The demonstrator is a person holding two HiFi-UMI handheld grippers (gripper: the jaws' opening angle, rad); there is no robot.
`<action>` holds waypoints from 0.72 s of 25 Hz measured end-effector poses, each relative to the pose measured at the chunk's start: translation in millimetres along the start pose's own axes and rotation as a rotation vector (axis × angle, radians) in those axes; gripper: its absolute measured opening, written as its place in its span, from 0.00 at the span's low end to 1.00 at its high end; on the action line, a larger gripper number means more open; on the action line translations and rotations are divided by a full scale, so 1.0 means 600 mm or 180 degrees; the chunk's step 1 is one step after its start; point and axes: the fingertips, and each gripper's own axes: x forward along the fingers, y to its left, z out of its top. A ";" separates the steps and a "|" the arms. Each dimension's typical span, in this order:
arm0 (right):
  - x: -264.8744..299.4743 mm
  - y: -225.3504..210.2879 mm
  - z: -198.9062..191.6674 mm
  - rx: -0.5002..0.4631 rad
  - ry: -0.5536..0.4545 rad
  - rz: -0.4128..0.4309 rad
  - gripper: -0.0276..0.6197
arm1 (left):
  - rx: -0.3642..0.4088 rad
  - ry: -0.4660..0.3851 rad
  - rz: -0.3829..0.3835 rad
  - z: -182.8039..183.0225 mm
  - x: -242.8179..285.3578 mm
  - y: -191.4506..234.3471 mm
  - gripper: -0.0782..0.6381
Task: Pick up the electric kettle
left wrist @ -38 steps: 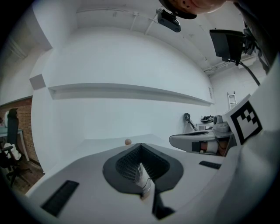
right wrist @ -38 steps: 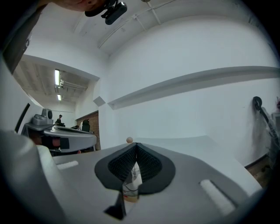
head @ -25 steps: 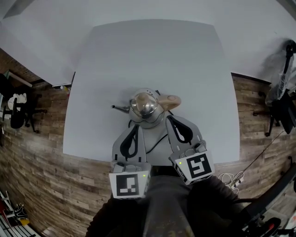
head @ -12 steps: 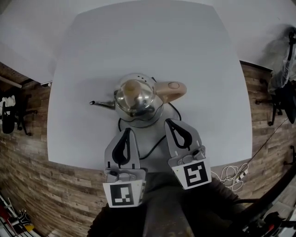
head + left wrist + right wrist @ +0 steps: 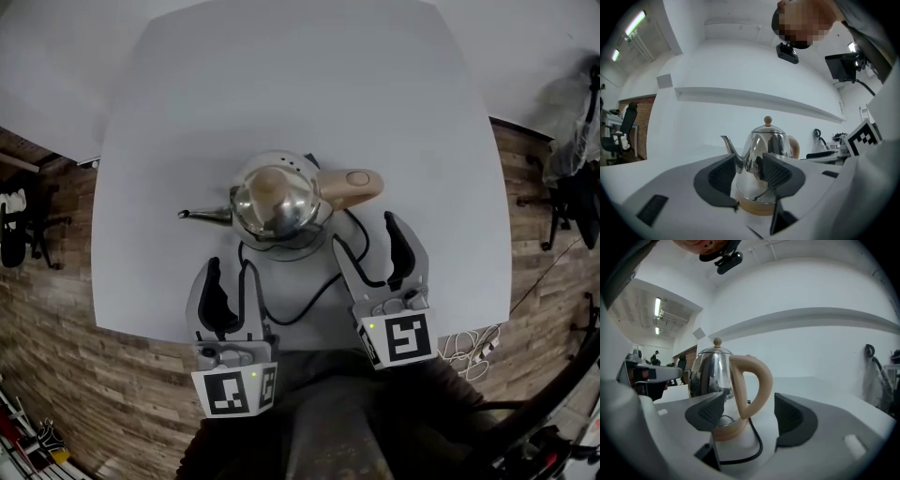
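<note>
1. Print: the only legible markings are b/w square marker patterns on the left cube (image 5: pixel 234 394) and right cube (image 5: pixel 398 339). Anything printed on the kettle (image 5: pixel 278 202) is too small to read.
2. Kettle look: polished steel body, mirror finish, reflects the room + grippers. Thin curved spout (image 5: pixel 204 215) points to the person's left. Beige handle (image 5: pixel 349 184) on the opp. side w/ a round button on top. Small beige ball knob on the lid. Beige base ring underneath.
3. Kettle pos: upright, approx mid of the white table (image 5: pixel 450 141), just ahead of both grippers.
4. Black cord (image 5: pixel 309 295) runs from the base and loops over the tabletop toward the near edge.
5. Left gripper (image 5: pixel 229 272): jaws have just been opening, now partly apart. In its own view the kettle body lines up w/ the gap but sits further out, and the pads touch nothing. Tips are just short of the base, on the spout side.
6. Right gripper (image 5: pixel 363 232): jaws have just been opening, now wide apart. In its own view the handle loop is straight ahead in the gap but not btwn the pads. The cord lies on the table under the gap. Holds nothing.
7. Both grippers sit low over the near part of the table.
8. Surroundings: wood-pattern floor (image 5: pixel 56 309) around the table.
</note>
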 end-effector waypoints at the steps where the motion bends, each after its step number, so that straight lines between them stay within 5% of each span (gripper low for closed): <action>1: 0.004 -0.006 -0.001 0.0019 -0.0008 -0.0035 0.52 | -0.0054 -0.0007 -0.0008 -0.001 0.002 0.006 0.36; 18: 0.044 -0.039 0.002 -0.0063 -0.0095 -0.0333 0.52 | -0.0070 -0.0106 -0.0010 0.003 0.035 0.053 0.41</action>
